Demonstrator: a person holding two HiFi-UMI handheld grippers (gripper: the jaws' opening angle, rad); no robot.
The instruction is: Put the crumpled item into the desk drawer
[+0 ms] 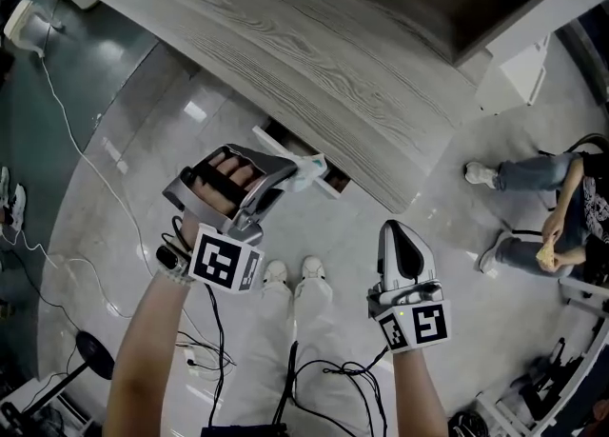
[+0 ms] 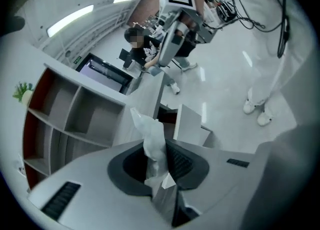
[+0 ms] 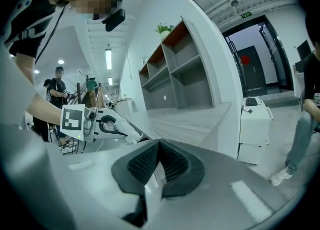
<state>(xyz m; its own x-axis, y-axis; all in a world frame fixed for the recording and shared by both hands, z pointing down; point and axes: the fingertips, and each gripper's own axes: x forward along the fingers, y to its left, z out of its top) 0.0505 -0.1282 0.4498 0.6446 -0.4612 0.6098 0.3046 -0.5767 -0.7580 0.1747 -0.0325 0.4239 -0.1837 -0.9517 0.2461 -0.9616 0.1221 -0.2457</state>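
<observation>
White-ish wad: the crumpled item (image 1: 310, 169) is pale and scrunched. Could be paper or thin plastic, honestly can't tell which.
Item vs claw: it's pinched in the left claw (image 1: 285, 176), just left of centre in the head view, and most of the wad pokes out past the tips. In the left gripper view the crumpled item (image 2: 152, 141) stands up from between the ribbed pads (image 2: 182, 164).
Left claw state: narrow gap, with both pads pressed on the wad.
Right claw state: the right claw (image 1: 400, 235) is at the lower right of the head view, well apart from the item. Its own view shows the jaws closed together with nothing between them.
Item vs drawer: the drawer (image 1: 276, 143) is pulled out from under the wood-grain bench (image 1: 314, 54), near the middle of the frame. The wad sits right at the drawer's white rim. Whether it touches the rim, can't tell.
Drawer contents: the inside is just a dark slot, can't make out anything in it.
Cut off: the bench runs out of the top of the frame. A seated person (image 1: 547, 211) is clipped by the right edge.
Other stuff: there's a shelf unit (image 2: 75, 108) at the left of the left gripper view, and cables (image 1: 67, 130) trail over the floor at the left of the head view.
</observation>
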